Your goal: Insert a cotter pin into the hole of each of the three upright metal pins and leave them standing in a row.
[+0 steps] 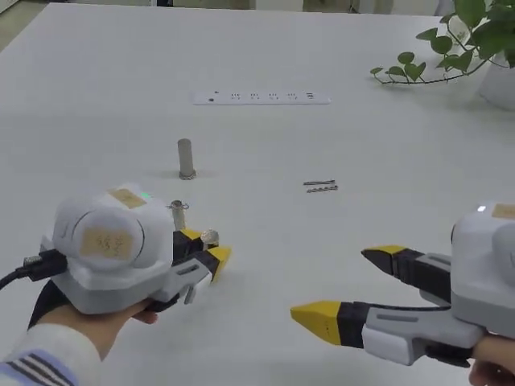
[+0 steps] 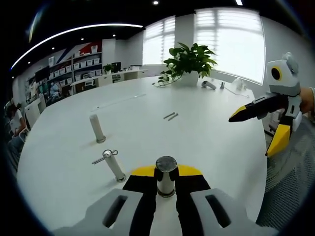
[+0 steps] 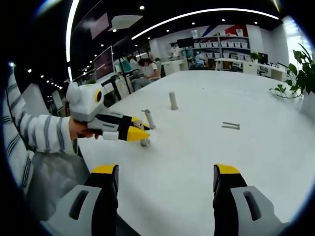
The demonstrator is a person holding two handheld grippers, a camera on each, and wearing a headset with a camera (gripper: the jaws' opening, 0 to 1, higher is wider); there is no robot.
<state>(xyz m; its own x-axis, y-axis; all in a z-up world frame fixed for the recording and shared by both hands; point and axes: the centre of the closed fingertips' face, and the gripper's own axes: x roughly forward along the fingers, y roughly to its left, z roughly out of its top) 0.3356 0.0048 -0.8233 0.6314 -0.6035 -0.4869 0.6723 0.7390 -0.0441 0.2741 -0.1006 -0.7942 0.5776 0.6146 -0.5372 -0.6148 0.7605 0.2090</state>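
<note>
Yellow-tipped left tongs point(image 2: 166, 174) clamp an upright metal pin point(image 2: 166, 165) while the right tongs point(image 3: 166, 171) hover level, spread wide.

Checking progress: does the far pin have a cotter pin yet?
No, the far pin stands bare; two cotter pins lie loose.

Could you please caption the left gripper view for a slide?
Left gripper clamps an upright grey metal pin; a neighbouring pin holds a silver cotter pin.

Open desk point(image 1: 378, 137) runs wide toward the right edge, broken by two loose cotter pins point(image 1: 320, 186) mid-desk. Three upright metal pins point(image 1: 186, 158) crowd the near-left part. A power strip point(image 1: 261, 98) lies toward the far edge, and a plant point(image 1: 467, 40) overhangs the far right corner.
</note>
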